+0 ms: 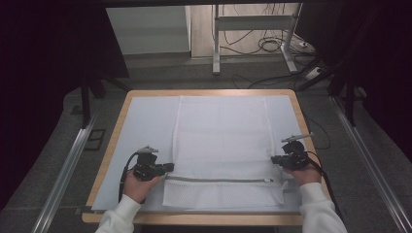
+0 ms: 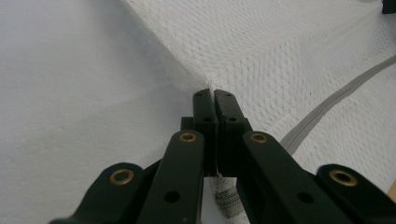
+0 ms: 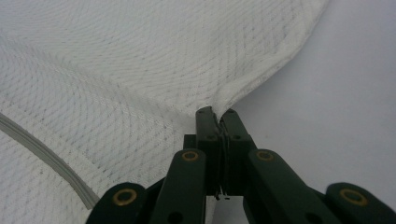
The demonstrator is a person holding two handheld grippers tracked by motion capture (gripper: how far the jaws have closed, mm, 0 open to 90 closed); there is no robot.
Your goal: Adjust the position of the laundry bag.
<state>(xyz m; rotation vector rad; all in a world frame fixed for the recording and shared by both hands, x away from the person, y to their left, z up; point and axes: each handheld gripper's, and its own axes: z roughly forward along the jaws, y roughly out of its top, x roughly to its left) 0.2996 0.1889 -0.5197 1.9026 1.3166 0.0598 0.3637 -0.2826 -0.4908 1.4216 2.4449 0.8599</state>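
Both grippers, left and right, are clamped on white mesh zippered laundry bag edges; uneven pulling risks slippage.

1. my left gripper: black body, grey three-cornered plate on top, black cable.
2. my right gripper: same build.
3. jaws: black, brass-ringed rivets.
4. sleeves: white, long.

One white mesh laundry bag with one grey zipper lies on one pale sheet covering one wooden tabletop. Two black grippers: left gripper, right gripper.
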